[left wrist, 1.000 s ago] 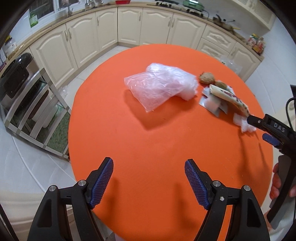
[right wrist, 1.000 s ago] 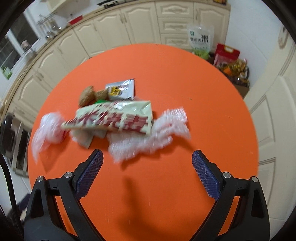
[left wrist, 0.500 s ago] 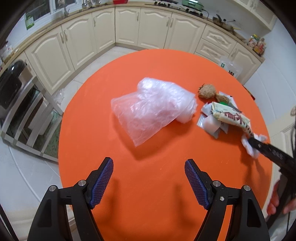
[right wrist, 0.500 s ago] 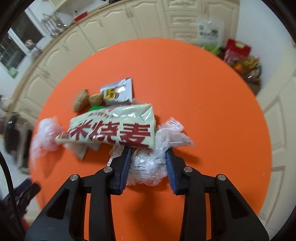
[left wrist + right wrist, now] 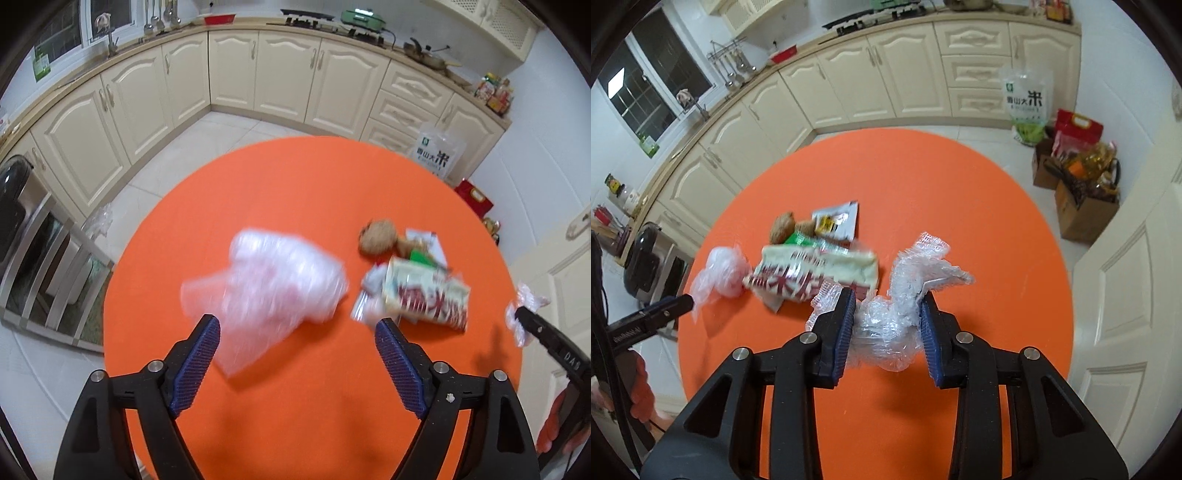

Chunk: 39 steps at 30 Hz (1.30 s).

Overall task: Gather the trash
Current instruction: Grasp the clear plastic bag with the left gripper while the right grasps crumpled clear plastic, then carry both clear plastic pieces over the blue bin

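Picking up the trash has only just begun: one piece is in a grip, and the rest lies on the round orange table (image 5: pixel 295 192).

On the left sits a big clear plastic bag (image 5: pixel 273 291), soft and see-through, blurry in the left view. The left gripper (image 5: pixel 297 358) hovers just in front of it, its jaws spread wide after opening a little more just now, with nothing between them.

In the middle is a small heap: a brown lump (image 5: pixel 377 242), a silver packet (image 5: pixel 839 220), and a cream snack bag (image 5: pixel 816 275) with red letters. These are not picked up yet.

On the right, the right gripper (image 5: pixel 886 328) pinches a crumpled wad of clear wrap (image 5: pixel 905 291). Its jaws closed on it just now. The wrap looks shiny, wrinkly and squashed, held just above the table.
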{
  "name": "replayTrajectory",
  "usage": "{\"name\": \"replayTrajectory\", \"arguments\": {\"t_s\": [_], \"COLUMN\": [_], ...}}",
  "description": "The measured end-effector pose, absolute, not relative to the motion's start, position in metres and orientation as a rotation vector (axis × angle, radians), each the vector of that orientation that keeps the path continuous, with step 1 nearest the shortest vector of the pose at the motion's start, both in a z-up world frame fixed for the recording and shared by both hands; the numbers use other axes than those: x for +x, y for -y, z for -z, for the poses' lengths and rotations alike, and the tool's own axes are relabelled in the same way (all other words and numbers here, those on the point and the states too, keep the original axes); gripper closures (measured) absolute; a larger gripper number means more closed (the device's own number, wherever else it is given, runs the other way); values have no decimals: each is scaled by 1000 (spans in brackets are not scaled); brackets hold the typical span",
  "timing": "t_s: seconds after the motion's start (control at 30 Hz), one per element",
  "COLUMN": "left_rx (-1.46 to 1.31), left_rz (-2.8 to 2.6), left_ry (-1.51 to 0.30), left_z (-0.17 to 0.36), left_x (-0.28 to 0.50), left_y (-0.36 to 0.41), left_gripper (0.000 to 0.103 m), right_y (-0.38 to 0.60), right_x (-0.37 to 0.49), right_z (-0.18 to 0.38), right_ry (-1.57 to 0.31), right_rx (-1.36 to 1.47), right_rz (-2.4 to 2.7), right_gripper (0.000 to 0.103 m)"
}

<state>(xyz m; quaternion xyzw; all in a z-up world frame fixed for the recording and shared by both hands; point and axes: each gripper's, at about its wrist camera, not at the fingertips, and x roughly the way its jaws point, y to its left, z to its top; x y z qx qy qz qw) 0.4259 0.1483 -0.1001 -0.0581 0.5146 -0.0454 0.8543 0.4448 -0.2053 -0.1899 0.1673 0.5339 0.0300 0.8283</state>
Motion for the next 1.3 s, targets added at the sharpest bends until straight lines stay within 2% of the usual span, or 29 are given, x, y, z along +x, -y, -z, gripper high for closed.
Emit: {"name": "replayTrajectory", "arguments": {"t_s": [0.13, 0.37, 0.43, 0.47, 0.53, 0.57, 0.6, 0.63, 0.8, 1.3], "left_rx": [-132, -117, -81, -75, -54, -29, -17, -11, -39, -47], "left_rz": [75, 26, -20, -32, -44, -62, -64, -57, -17, 47], "left_ry": [-1099, -1211, -1218, -1214, -1202, -1179, -1154, -1143, -1144, -1073], "left_z": [108, 151, 164, 169, 176, 175, 174, 171, 166, 134], "left_x": [454, 496, 504, 506, 507, 505, 502, 500, 489, 400], "left_y": [-141, -132, -131, -131, -130, -129, -127, -126, -129, -107], "left_gripper": [15, 15, 8, 8, 14, 22, 40, 45, 51, 52], "right_y": [203, 195, 195, 195, 195, 195, 194, 194, 193, 179], "right_x": [463, 482, 483, 484, 484, 484, 483, 483, 476, 417], "right_z": [195, 210, 213, 214, 216, 217, 218, 219, 218, 174], "right_ry": [-1146, -1171, -1172, -1174, -1177, -1178, -1180, -1181, -1188, -1137], "right_rx": [378, 363, 357, 357, 362, 361, 360, 362, 372, 323], "right_rz": [-109, -134, -130, -130, -133, -133, -129, -126, -124, -107], "right_gripper": [70, 70, 70, 70, 70, 70, 70, 70, 70, 70]}}
